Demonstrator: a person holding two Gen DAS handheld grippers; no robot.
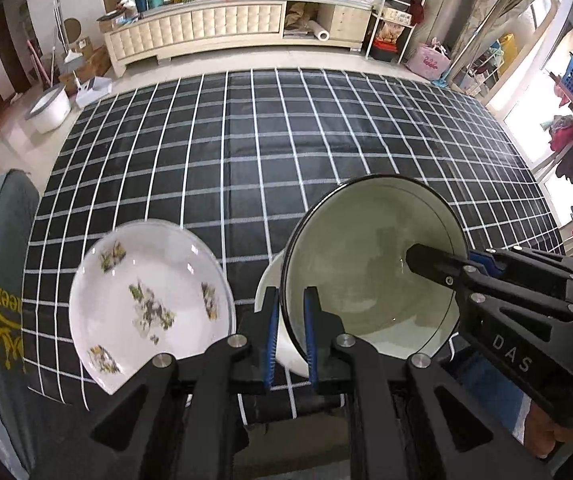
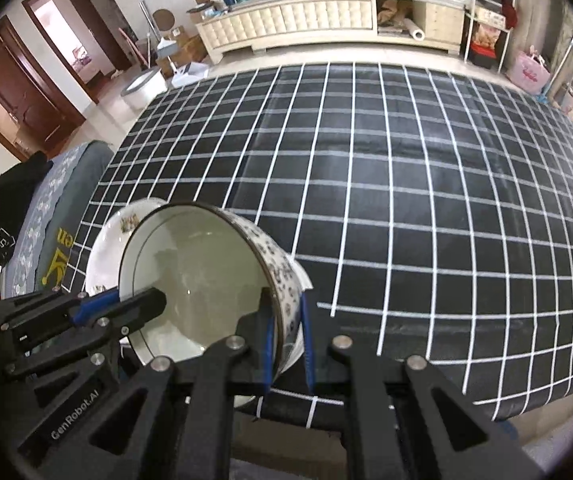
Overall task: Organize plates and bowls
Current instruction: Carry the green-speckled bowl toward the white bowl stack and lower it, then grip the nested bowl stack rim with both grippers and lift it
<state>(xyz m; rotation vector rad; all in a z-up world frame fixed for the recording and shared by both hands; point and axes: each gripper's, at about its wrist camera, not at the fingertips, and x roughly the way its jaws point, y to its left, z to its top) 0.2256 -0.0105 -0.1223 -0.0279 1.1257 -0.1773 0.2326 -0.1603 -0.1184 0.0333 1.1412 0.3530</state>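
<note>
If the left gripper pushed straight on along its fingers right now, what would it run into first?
The left gripper is shut on the bowl rim, so the bowl travels with it. Beyond that, most likely the checked tablecloth; the floral plate lies off to the left. Depth is uncertain.

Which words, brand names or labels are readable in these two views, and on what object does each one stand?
"DAS" – on the body of the right gripper, seen from the left wrist.
"GenRobot.AI" – on the body of the left gripper, seen from the right wrist.
"een" – yellow letters, cut off, on the grey cloth beside the table.
Pink bag: its script is too small to read.
</note>
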